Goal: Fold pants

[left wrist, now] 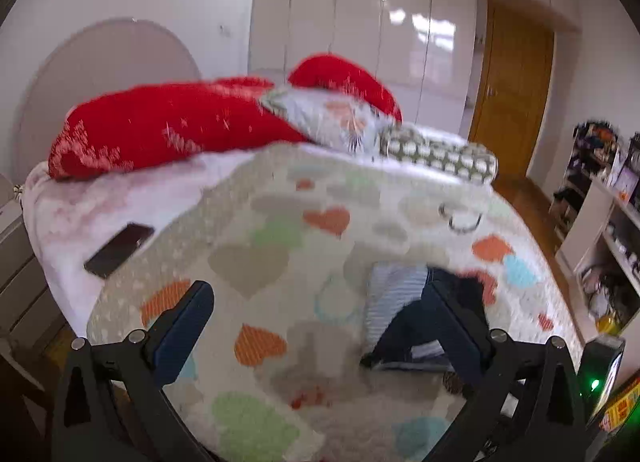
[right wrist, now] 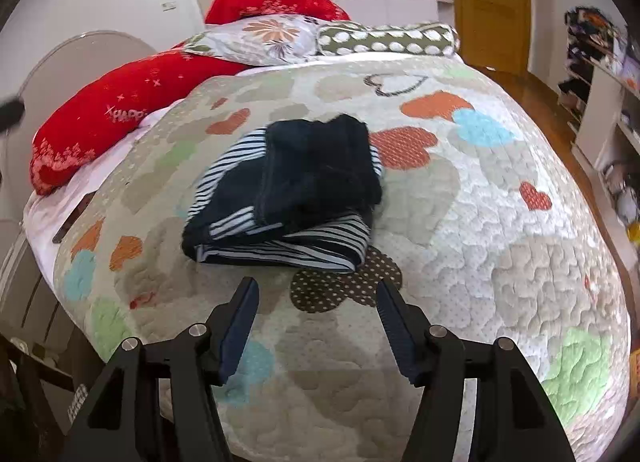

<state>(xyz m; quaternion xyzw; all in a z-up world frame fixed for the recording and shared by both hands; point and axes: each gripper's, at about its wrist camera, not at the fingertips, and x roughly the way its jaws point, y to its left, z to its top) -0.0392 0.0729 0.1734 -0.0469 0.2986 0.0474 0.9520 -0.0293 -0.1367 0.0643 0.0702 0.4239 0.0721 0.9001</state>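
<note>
Pants [right wrist: 288, 190] lie folded on the quilt [right wrist: 500, 222] just ahead of the spread right tongs [right wrist: 316, 310].

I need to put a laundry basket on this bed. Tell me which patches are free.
The quilt is bare right of the folded pants, out to the bed's edge, and between the pants and the right tool. The head end is crowded: red pillows, flowered pillow, dotted bolster. A phone lies at the left edge.

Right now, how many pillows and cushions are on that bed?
4. A long red pillow lies at the left, another red one sits behind, a floral pillow rests between them, and a polka-dot bolster lies to the right. More may be hidden behind.
</note>
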